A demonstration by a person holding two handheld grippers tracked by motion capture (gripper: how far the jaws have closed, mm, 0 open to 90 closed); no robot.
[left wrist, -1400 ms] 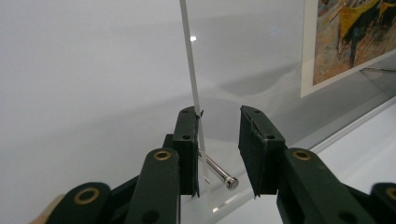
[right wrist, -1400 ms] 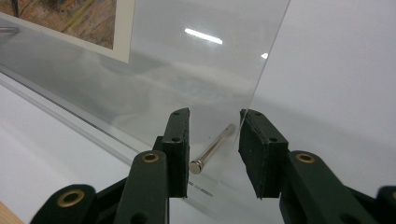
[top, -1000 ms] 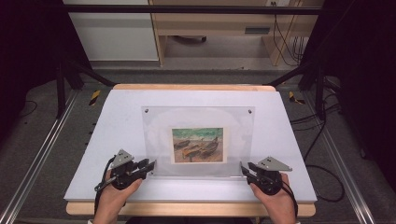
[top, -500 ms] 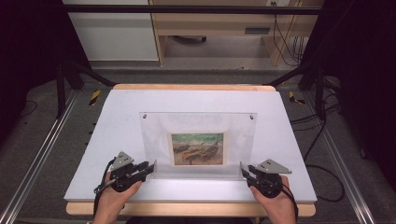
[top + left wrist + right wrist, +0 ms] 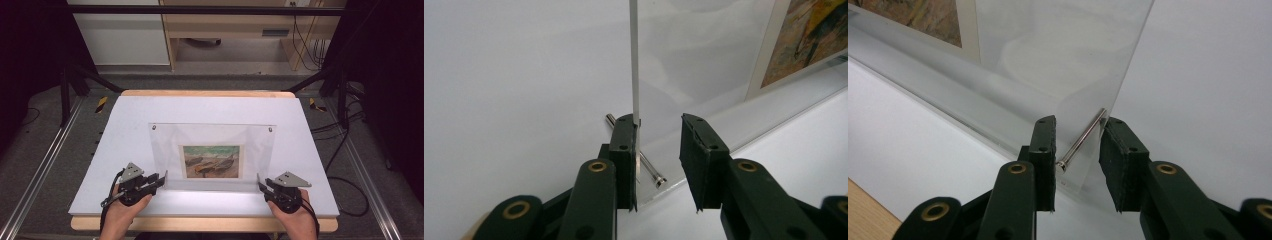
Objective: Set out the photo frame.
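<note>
Apparently no readable writing is showing on the clear acrylic frame [image 5: 212, 152]; a small painted print [image 5: 213, 161] is sitting inside it. Standing nearly upright, the frame is resting its lower corners at the two grippers. The left gripper [image 5: 658, 150] is straddling one corner, its jaws apart, one pad lying against the pane's edge beside a metal pin [image 5: 644, 165]. The right gripper [image 5: 1078, 150] is bracketing the other corner's pin [image 5: 1083, 137], jaws apart too. White table surface [image 5: 125, 130] is lying open beyond both.

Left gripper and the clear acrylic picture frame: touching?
Touching. The left gripper view shows one jaw of the left gripper flush against the clear acrylic picture frame's edge; the other stands clear.
</note>
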